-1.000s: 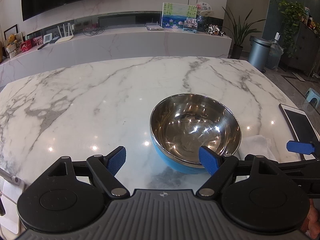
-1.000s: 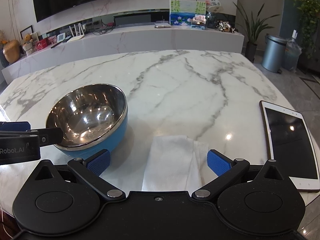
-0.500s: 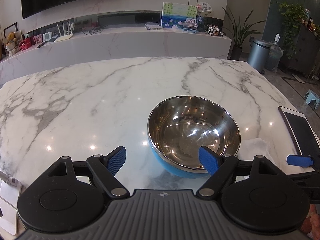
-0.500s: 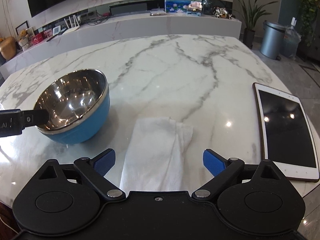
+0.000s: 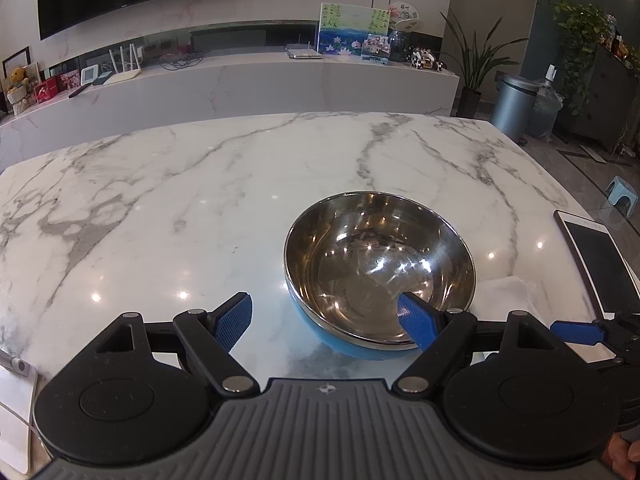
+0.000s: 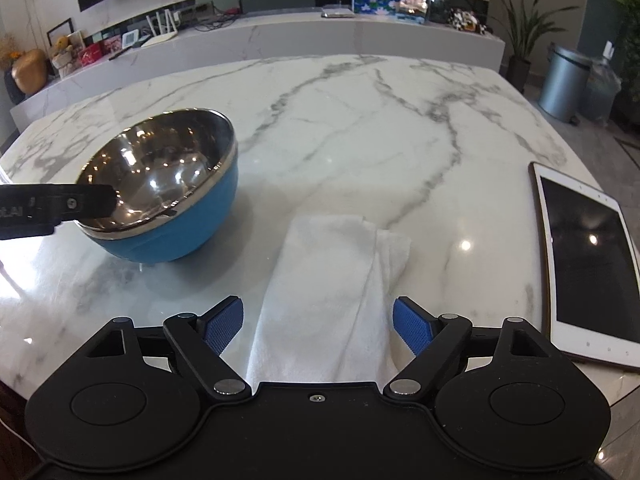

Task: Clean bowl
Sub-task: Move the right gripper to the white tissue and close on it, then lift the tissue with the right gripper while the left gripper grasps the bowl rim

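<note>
- Since a second ago, the right gripper (image 6: 318,324) has dropped closer over the folded white cloth (image 6: 328,296), jaws spread astride it.
- Left gripper (image 5: 328,314), spread, straddles the near rim of the blue steel-lined bowl (image 5: 380,268), mid-table toward the near edge.
- Likely step: gripping cloth and bowl; next, close on both.

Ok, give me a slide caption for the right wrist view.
Open right gripper straddles a white cloth, blue bowl to its left.
</note>
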`<control>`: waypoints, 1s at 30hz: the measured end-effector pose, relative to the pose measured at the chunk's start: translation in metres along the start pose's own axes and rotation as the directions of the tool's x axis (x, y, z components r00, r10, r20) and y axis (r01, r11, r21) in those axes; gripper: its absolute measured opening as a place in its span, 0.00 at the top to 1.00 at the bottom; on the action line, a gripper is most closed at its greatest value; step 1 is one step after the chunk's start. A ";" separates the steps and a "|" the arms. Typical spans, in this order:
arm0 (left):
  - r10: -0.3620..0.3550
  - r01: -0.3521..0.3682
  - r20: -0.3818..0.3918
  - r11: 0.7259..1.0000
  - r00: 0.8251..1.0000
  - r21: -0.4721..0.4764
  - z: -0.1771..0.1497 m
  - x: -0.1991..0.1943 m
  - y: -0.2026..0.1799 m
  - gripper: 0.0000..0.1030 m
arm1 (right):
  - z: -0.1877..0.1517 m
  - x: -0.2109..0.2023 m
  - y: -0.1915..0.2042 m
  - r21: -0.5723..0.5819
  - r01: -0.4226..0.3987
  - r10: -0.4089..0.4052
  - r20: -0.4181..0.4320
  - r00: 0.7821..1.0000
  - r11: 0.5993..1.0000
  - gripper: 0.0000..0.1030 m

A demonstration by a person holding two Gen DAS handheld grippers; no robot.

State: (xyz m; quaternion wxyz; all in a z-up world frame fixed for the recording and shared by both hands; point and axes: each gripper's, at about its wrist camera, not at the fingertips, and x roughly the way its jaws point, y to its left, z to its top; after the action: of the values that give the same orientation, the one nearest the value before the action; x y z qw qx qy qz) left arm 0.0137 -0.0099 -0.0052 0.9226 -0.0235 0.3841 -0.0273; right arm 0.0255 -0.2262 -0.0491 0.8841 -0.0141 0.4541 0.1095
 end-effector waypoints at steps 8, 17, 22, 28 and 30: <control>-0.005 0.005 -0.003 1.000 1.000 -0.006 0.004 0.003 0.001 0.23 | 0.000 0.009 0.007 -0.042 0.021 -0.021 -0.012 1.000 0.999 0.30; -0.004 0.004 -0.013 1.000 1.000 0.005 0.004 0.006 -0.001 0.23 | 0.002 0.006 0.010 -0.075 0.016 -0.016 -0.001 1.000 0.997 0.51; 0.000 0.000 -0.018 1.000 1.000 0.010 0.004 0.007 -0.002 0.23 | 0.002 0.005 0.010 -0.087 0.010 -0.010 0.003 1.000 0.996 0.69; 0.006 -0.006 -0.022 1.000 1.000 0.013 0.003 0.007 0.000 0.23 | 0.002 0.003 0.011 -0.102 0.002 -0.001 0.007 1.000 0.995 0.82; 0.009 -0.009 -0.023 1.000 1.000 0.011 0.003 0.007 0.001 0.23 | 0.002 0.003 0.010 -0.104 -0.002 0.003 0.008 1.000 0.995 0.84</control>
State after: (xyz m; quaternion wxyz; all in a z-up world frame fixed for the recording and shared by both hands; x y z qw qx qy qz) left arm 0.0208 -0.0093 -0.0081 0.9184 -0.0162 0.3945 -0.0254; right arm 0.0265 -0.2152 -0.0495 0.8839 -0.0590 0.4441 0.1342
